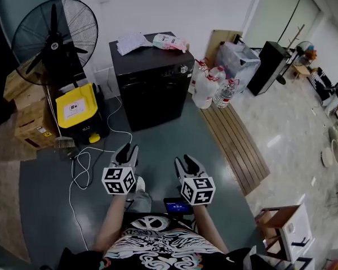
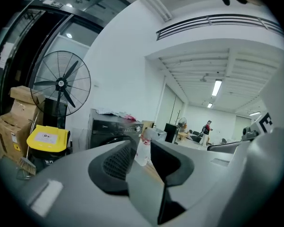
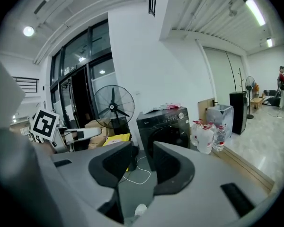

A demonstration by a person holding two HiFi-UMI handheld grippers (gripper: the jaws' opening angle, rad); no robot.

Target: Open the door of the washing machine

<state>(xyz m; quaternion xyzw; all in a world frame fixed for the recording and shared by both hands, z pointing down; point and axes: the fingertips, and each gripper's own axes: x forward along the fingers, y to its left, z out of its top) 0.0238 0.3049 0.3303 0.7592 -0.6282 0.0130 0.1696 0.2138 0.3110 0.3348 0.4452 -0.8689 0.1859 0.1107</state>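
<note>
While short of the far washing machine (image 1: 152,58), held left gripper (image 1: 128,149) and right gripper (image 1: 186,161) empty, jaws apart; found door (image 1: 153,103) shut.

The black box-shaped washing machine (image 1: 152,89) looks smooth and a bit shiny. The clear water bottles (image 1: 225,93) are thin plastic. The long brown slatted board (image 1: 236,145) is wood. The brown boxes (image 1: 31,122) are cardboard. The dark grey floor (image 1: 158,145) looks matt.

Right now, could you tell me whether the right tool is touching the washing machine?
Apart. The head view shows a stretch of floor between the right tool and the washing machine; the tool's jaws stand open with nothing between them.
</note>
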